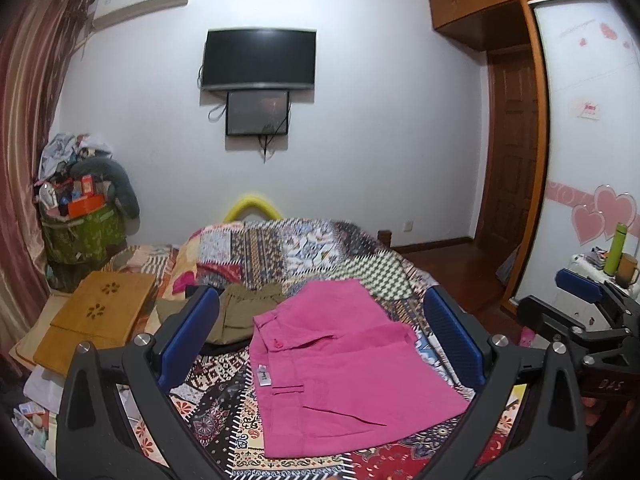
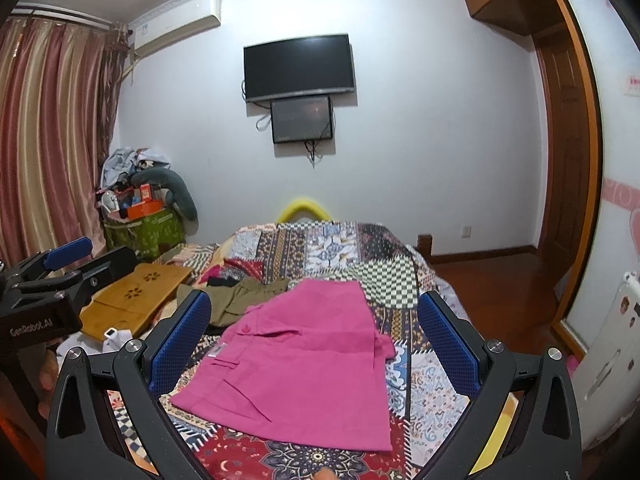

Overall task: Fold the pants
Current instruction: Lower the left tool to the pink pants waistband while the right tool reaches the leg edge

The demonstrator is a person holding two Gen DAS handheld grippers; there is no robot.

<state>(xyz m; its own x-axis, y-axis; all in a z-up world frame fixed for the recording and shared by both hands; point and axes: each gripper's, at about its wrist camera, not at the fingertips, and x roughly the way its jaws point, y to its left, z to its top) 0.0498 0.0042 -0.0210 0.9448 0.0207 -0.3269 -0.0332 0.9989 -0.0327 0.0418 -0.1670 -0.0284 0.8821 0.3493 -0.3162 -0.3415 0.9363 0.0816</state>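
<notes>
Judging by the layout, sitting at or near the end of the fold: pink pants (image 1: pixel 344 364) lying flat on the patchwork bedspread (image 1: pixel 280 248) as a compact rectangle, waistband button and label facing up toward the left edge, a layer of cloth showing along the right side as if already doubled over. Lying just beyond them, an olive garment (image 1: pixel 240 312), touching or nearly touching the far left corner of the pink cloth; hard telling which. Hovering above the bed, the left hand-held gripper (image 1: pixel 320 340) with blue pads spread wide, gripping nothing and touching nothing. Doing likewise, the right hand-held gripper (image 2: pixel 314 344), jaws fully apart, framing the pants from above without contact. Appearing at the edge of each view, the other tool, well clear of the cloth. Looking ahead, either smoothing the slightly uneven right edge, where a flap is sticking out past the main rectangle, or pinching the near hem with both tools and carrying it toward the waistband for one more fold; either way, calling for lowering onto the cloth and closing on the top layers only, not the bedspread beneath. Resting at the left of the bed, a wooden lap tray (image 2: pixel 140 296), not in the way.
</notes>
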